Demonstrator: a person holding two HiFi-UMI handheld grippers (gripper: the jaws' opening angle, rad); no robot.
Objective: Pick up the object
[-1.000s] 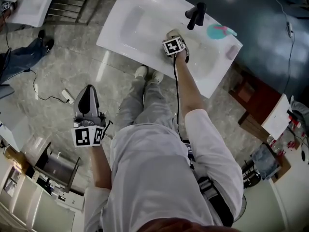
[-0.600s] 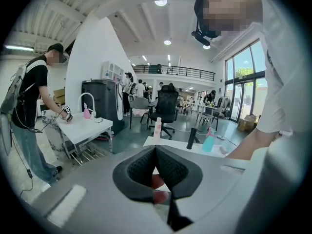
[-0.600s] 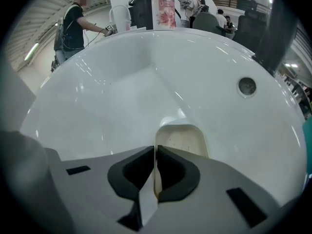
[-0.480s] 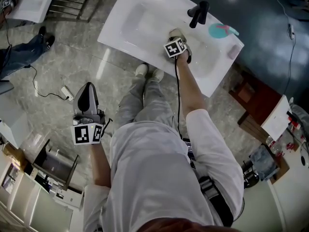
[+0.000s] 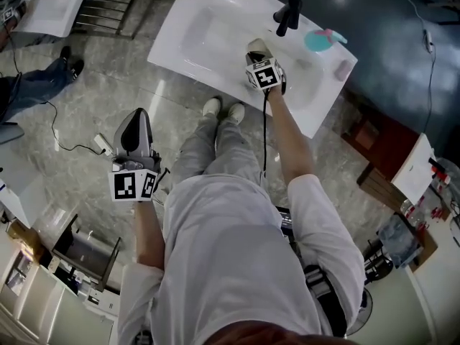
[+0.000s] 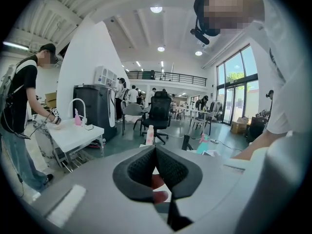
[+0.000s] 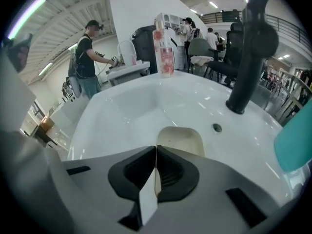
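A flat cream pad (image 7: 179, 139) sticks out past my right gripper (image 7: 156, 148), whose jaws are shut on its near edge; it hangs above the white sink basin (image 7: 117, 116). From the head view the same pad (image 5: 256, 47) shows at the tip of the right gripper (image 5: 256, 54), over the sink (image 5: 194, 31) just in front of the black faucet (image 5: 287, 14). My left gripper (image 5: 136, 121) is held out over the floor, away from the sink. Its jaws (image 6: 156, 148) meet with nothing between them.
A black faucet (image 7: 251, 48) rises at the right of the basin, with a small overflow hole (image 7: 217, 127) below it. A pink bottle (image 7: 165, 45) stands on the far rim. A teal item (image 5: 320, 40) and a pink bar (image 5: 343, 69) lie beside the faucet. Other people work at tables behind.
The right gripper has come up out of the basin with the cream pad between its jaws. The left gripper has hardly moved.
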